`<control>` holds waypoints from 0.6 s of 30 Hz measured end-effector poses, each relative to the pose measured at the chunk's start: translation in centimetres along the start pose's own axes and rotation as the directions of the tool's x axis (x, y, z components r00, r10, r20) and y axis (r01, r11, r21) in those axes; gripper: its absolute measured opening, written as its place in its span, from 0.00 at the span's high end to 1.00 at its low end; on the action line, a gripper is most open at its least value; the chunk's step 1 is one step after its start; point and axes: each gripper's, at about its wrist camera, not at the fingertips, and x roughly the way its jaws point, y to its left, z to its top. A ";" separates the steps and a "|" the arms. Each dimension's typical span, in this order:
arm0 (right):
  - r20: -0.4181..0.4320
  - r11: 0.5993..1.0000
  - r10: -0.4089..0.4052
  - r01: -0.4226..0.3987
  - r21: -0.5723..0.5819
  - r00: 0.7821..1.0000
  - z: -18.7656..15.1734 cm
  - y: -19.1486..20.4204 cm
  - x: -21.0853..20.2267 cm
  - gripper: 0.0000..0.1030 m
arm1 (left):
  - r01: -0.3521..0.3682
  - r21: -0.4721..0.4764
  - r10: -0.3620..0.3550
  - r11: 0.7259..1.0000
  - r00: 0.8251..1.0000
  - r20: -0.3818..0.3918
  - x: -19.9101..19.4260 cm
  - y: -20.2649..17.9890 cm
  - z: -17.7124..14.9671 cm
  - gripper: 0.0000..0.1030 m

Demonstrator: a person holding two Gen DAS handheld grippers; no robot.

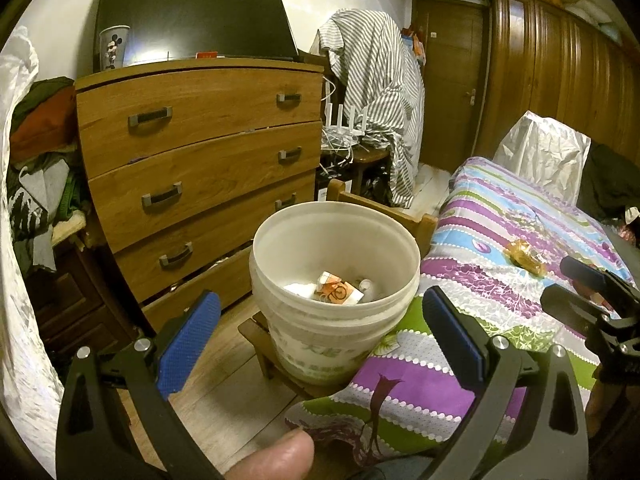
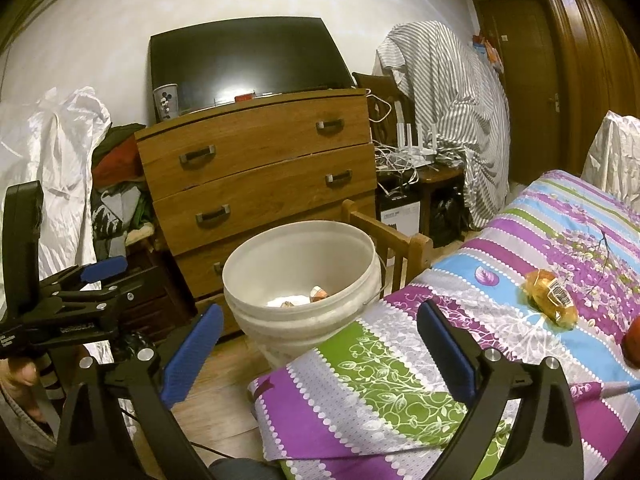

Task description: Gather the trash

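Note:
A white plastic bucket (image 1: 332, 308) stands on a low wooden stool beside the bed; it also shows in the right wrist view (image 2: 304, 280). It holds some trash: an orange-and-white wrapper (image 1: 335, 289) and white scraps. A yellow-orange crumpled wrapper (image 2: 552, 298) lies on the striped bedspread, also seen in the left wrist view (image 1: 525, 257). A red round thing (image 2: 633, 340) sits at the right edge. My left gripper (image 1: 320, 328) is open and empty, just before the bucket. My right gripper (image 2: 320, 344) is open and empty over the bed corner.
A wooden chest of drawers (image 1: 200, 168) with a TV (image 1: 192, 16) and a cup stands behind the bucket. A chair draped in striped cloth (image 1: 376, 92), a cable-covered side table, piled clothes at left and a wardrobe (image 1: 560, 72) surround the bed (image 2: 460, 340).

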 end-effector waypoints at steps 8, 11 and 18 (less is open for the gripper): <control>0.000 1.000 0.000 0.000 0.003 1.000 -0.1 -0.1 0.1 0.05 | -0.004 -0.001 0.004 1.000 1.000 -0.007 0.1 -0.1 -0.3 0.05; 0.000 1.000 0.000 0.000 0.004 1.000 -0.1 -0.1 0.2 0.05 | -0.004 -0.001 0.004 1.000 1.000 -0.007 0.2 -0.1 -0.3 0.05; 0.000 1.000 -0.002 0.002 0.004 1.000 0.0 -0.1 0.2 0.05 | -0.004 -0.002 0.004 1.000 1.000 -0.009 0.3 0.0 -0.3 0.05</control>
